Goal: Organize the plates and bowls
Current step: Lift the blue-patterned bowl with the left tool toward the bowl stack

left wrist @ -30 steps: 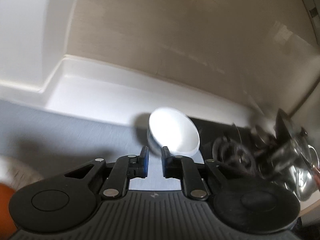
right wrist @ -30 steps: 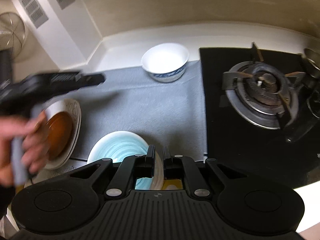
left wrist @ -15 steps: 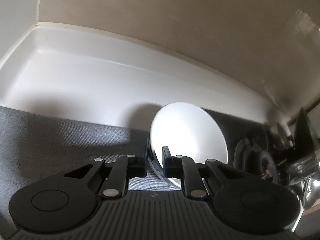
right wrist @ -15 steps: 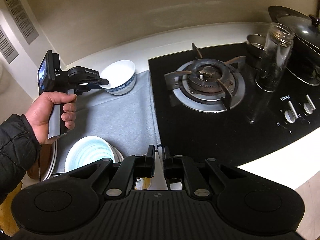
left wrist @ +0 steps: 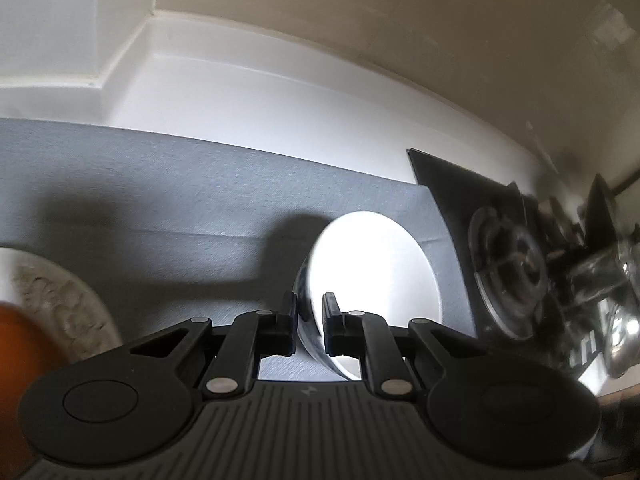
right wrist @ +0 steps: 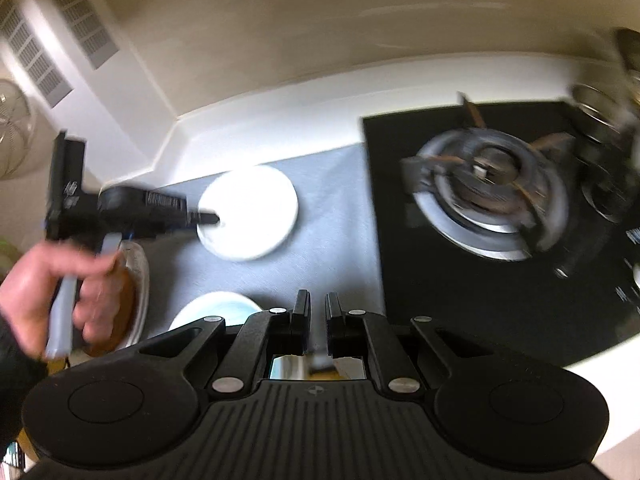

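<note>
Person's hand (right wrist: 52,284): far left of the right wrist view, wrapped round the handle of the left gripper (left wrist: 310,316).

Brown dish on a pale speckled plate (left wrist: 60,304): left edge of the grey mat (left wrist: 180,208), partly behind the hand in the right wrist view.

Light-blue ringed plate (right wrist: 216,310): near edge of the mat, just left of the right gripper (right wrist: 318,314).

Left gripper: fingers clamped on the rim of the white bowl (left wrist: 376,280), one finger outside the wall and one inside.

White bowl: tilted in the left wrist view, blue pattern on its outer wall, over the right part of the mat (whether it touches the mat cannot be told).

Right gripper: jaws nearly together with a narrow gap, nothing between them, held over the front edge of the counter.

Black hob with gas burner (right wrist: 488,188): right of the mat, blurred.

Pots and glassware (left wrist: 600,280): far right, too blurred to itemise.
</note>
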Demonstrator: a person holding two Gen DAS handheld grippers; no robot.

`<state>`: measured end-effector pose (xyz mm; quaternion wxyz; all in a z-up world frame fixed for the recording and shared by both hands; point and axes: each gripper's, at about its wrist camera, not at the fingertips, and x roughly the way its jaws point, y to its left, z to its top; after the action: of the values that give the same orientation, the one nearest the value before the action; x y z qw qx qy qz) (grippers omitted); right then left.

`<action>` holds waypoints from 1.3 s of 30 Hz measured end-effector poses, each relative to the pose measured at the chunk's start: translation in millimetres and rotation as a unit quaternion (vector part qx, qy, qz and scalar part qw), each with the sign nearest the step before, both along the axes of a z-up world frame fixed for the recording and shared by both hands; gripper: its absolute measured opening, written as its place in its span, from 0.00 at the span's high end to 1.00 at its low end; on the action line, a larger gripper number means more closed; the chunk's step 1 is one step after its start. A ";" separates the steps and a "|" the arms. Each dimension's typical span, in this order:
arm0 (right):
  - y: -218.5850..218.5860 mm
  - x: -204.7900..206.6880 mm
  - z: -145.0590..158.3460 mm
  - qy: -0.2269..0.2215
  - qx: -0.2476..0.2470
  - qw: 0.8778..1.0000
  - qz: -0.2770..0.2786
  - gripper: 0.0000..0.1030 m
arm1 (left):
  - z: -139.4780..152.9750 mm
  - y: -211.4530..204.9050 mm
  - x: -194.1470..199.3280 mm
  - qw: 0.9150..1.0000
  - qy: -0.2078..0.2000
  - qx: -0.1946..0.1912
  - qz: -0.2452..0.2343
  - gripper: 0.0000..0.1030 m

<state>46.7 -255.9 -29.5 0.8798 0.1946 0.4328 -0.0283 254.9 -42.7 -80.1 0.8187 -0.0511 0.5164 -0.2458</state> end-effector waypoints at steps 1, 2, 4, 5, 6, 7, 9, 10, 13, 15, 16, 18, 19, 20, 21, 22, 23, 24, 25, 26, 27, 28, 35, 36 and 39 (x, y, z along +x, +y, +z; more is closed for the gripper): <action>-0.3 11.0 -1.7 -0.004 -0.002 1.000 0.010 0.91 | 0.4 2.9 -4.1 1.000 -0.006 0.003 0.011 0.87; -0.4 22.5 -3.0 -0.008 -0.006 1.000 0.018 0.91 | 1.8 5.0 -7.2 1.000 -0.009 -0.001 0.022 0.87; -1.2 46.9 -8.2 -0.013 -0.016 0.999 0.038 0.81 | 3.8 6.9 -12.2 0.999 -0.015 -0.006 0.043 0.87; -1.0 58.9 -11.4 -0.014 -0.025 0.998 0.048 0.78 | 5.0 5.2 -14.8 0.998 -0.023 0.000 0.050 0.87; -0.6 72.1 -15.8 -0.014 -0.034 0.998 0.058 0.73 | 6.2 3.6 -16.6 0.998 -0.031 0.004 0.053 0.87; -1.2 83.0 -20.0 -0.012 -0.037 0.997 0.067 0.70 | 6.6 1.2 -18.1 0.998 -0.038 0.008 0.054 0.87; -1.8 105.6 -31.1 -0.005 -0.036 0.995 0.088 0.69 | 4.9 -10.3 -21.0 0.997 -0.051 0.022 0.056 0.87; -2.0 114.0 -36.2 -0.001 -0.036 0.995 0.095 0.69 | 4.2 -14.0 -23.2 0.996 -0.057 0.029 0.057 0.87; 0.9 135.9 -56.0 0.015 -0.049 0.991 0.126 0.69 | 2.0 -18.7 -29.3 0.995 -0.065 0.040 0.067 0.86; 1.7 144.0 -65.1 0.021 -0.046 0.989 0.142 0.65 | 0.8 -19.2 -32.7 0.994 -0.066 0.045 0.072 0.86; 1.4 146.0 -67.5 0.024 -0.044 0.988 0.148 0.64 | 0.3 -20.4 -34.3 0.994 -0.068 0.050 0.075 0.86; 2.8 148.8 -70.5 0.026 -0.043 0.986 0.160 0.64 | -1.9 -23.6 -35.8 0.993 -0.070 0.057 0.080 0.86; 3.8 149.9 -71.8 0.028 -0.043 0.985 0.167 0.64 | -3.1 -24.1 -36.2 0.992 -0.070 0.059 0.083 0.86; 4.8 150.1 -73.2 0.029 -0.042 0.984 0.173 0.64 | -3.6 -24.2 -36.4 0.992 -0.070 0.059 0.086 0.88; 5.7 150.9 -74.6 0.031 -0.040 0.982 0.180 0.64 | -4.8 -24.5 -37.1 0.992 -0.070 0.059 0.088 0.88; 6.5 151.4 -76.0 0.032 -0.038 0.981 0.185 0.66 | -5.5 -24.4 -37.5 0.992 -0.070 0.059 0.089 0.89; 7.2 151.8 -77.2 0.032 -0.036 0.981 0.189 0.67 | -6.4 -24.7 -37.7 0.992 -0.070 0.060 0.090 0.90; 7.6 152.2 -77.9 0.032 -0.032 0.980 0.192 0.70 | -7.2 -24.9 -38.1 0.991 -0.071 0.062 0.090 0.90; 7.8 152.7 -78.4 0.030 -0.027 0.980 0.196 0.76 | -7.9 -24.7 -38.9 0.991 -0.071 0.062 0.091 0.91; 8.7 153.0 -78.4 0.028 -0.024 0.979 0.200 0.78 | -8.1 -24.7 -39.3 0.991 -0.072 0.062 0.093 0.91; 9.7 153.6 -78.5 0.027 -0.023 0.978 0.204 0.83 | -8.3 -24.8 -39.7 0.991 -0.072 0.062 0.095 0.91; 11.1 153.8 -78.5 0.025 -0.028 0.978 0.204 0.84 | -8.2 -24.7 -40.2 0.991 -0.072 0.062 0.097 0.91; 7.5 151.4 -72.6 0.015 -0.024 0.980 0.199 0.86 | 7.0 -26.4 -47.0 0.988 -0.089 0.061 0.107 0.92; 6.9 149.4 -68.3 0.009 -0.025 0.980 0.199 0.85 | 12.3 -26.8 -48.7 0.988 -0.096 0.060 0.108 0.92; 3.7 143.3 -54.8 -0.007 -0.022 0.981 0.195 0.85 | 30.5 -29.3 -55.0 0.985 -0.118 0.061 0.109 0.92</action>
<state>190.1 -252.2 -84.3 0.8753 0.0872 0.4559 0.1358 199.9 -72.0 -49.7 0.8975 -0.0278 0.4213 -0.1275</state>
